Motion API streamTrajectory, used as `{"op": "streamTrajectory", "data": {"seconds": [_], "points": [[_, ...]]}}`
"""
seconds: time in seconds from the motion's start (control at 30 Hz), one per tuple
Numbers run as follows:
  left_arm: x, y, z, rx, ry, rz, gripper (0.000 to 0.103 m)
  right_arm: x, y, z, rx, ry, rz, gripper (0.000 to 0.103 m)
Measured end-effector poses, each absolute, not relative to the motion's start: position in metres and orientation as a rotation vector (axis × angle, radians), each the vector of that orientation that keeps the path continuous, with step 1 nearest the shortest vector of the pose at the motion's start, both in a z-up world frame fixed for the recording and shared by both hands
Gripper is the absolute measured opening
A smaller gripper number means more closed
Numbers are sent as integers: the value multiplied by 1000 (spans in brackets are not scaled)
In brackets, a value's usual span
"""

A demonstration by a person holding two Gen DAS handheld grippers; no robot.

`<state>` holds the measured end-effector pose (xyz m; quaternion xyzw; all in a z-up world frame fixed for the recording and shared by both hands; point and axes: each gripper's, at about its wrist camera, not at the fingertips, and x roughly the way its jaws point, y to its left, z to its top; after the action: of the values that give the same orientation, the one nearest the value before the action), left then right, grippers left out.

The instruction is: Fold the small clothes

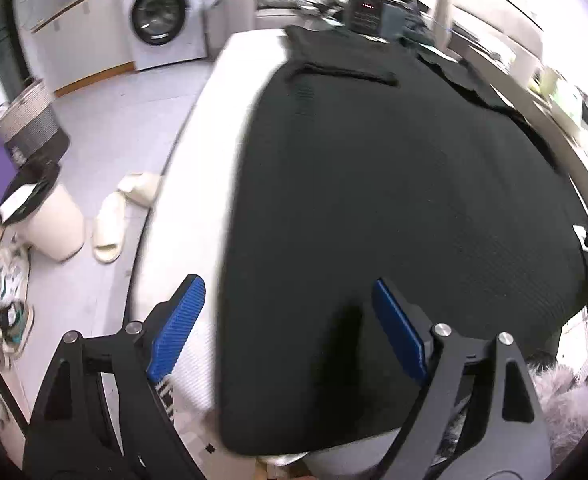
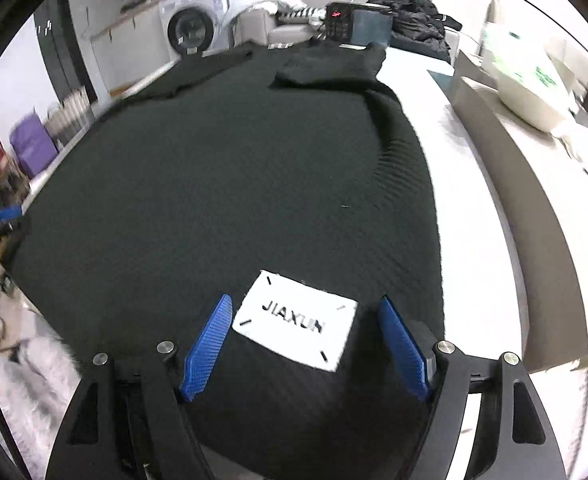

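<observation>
— Two grippers are over one black garment [image 1: 393, 200], yes? Where does it lie?

— It lies spread flat on the white table [image 1: 198, 168]. In the left wrist view it fills the middle and the right part, and its left edge runs from 12 o'clock down to 6 o'clock. A bare strip of the table shows at 9 o'clock of it.

— And the left gripper [image 1: 290, 328]?

— Its jaws stand wide apart, released. The left blue pad [image 1: 178, 324] is over the bare table, and the other is over the cloth, so the edge of the garment passes between them. I cannot tell if the pads touch the cloth.

— The right gripper [image 2: 305, 344]?

— Also released, with nothing clamped. Between its blue fingers [image 2: 208, 348] lies a white label [image 2: 297, 320] with the word JIAXUN, sewn on the black fabric. The garment's right edge is at 3 o'clock, with white table beyond it.

— What is at the far side?

— At 12 o'clock a sleeve or collar part [image 2: 333, 66] lies folded over the body. Behind it stands a dark device with red lights [image 2: 338, 20], and a washing machine [image 1: 162, 16] at 11 o'clock. Pale slippers [image 1: 112, 224] are on the floor at 9 o'clock in the left view.
</observation>
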<state>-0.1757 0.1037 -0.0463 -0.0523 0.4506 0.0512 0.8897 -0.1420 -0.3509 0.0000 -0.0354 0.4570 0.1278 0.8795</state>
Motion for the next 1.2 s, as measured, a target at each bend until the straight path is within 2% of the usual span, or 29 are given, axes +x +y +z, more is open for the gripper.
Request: {"op": "streamTrajectory", "data": {"seconds": [0.13,0.3,0.33,0.57,1.07,1.13,1.2], "points": [[-191,129,-46,-228,925,87,82,-150,-383,6,30,937,252,77],[-189,133,-52,-278,939,37,72,-150,-411,2,162,952,254,77],[-188,133,-51,-304,933,30,66,-152,-413,1,176,954,258,77],[-188,127,-53,-454,937,-113,64,-159,-422,0,260,958,357,77],[-196,129,-52,-464,947,-101,64,-179,-444,-11,294,1046,356,77],[-195,126,-51,-447,952,-92,64,-178,-452,-18,340,1048,352,73],[-195,124,-50,-435,954,-86,64,-177,-457,-26,397,1061,374,50]]}}
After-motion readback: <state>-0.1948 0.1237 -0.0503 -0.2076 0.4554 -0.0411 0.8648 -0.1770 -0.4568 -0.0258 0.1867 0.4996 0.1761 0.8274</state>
